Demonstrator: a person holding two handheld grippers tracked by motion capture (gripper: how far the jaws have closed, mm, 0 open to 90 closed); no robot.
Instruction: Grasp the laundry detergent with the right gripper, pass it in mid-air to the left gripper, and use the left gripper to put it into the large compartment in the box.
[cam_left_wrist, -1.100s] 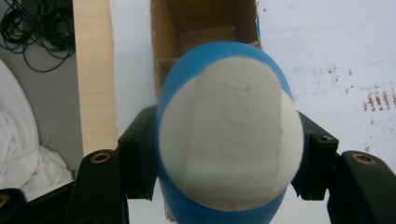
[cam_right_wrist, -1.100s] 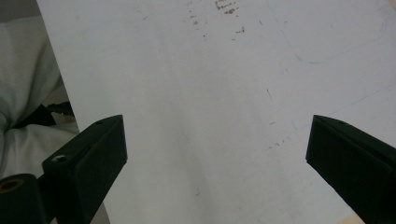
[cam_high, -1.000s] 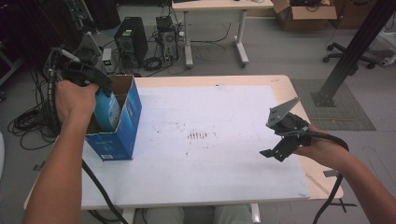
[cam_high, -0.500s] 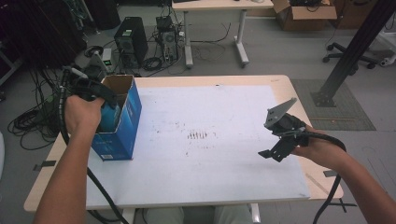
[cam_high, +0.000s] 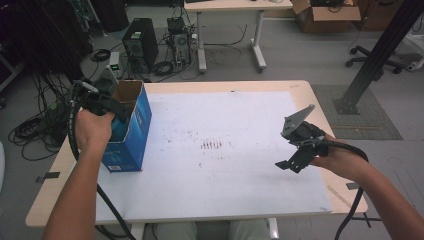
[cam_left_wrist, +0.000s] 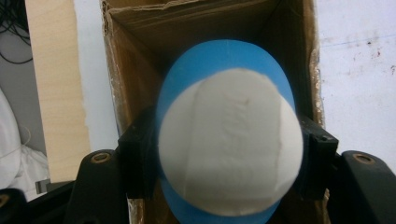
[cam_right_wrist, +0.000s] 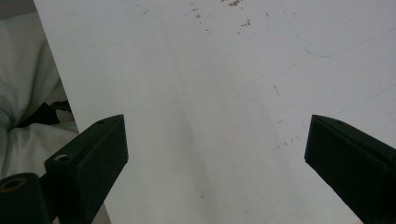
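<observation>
Table (cam_high: 240, 200) w/ blue cardboard box (cam_high: 132, 132) at left edge. Left gripper (cam_left_wrist: 229, 154) clamped across blue-and-white ball (cam_left_wrist: 229, 154), over the box mouth; looks light, smooth, prob. slippery—grip at widest part. Right gripper (cam_right_wrist: 215, 154) jaws apart, empty.

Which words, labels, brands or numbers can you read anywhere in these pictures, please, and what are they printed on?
None can be read.
Blue box: pale marks low on its side, too small and blurred to read.
Blue and white ball in the left gripper: faint raised marks on the white part, too blurred to read.
White table cover: brown stains, no writing.
</observation>
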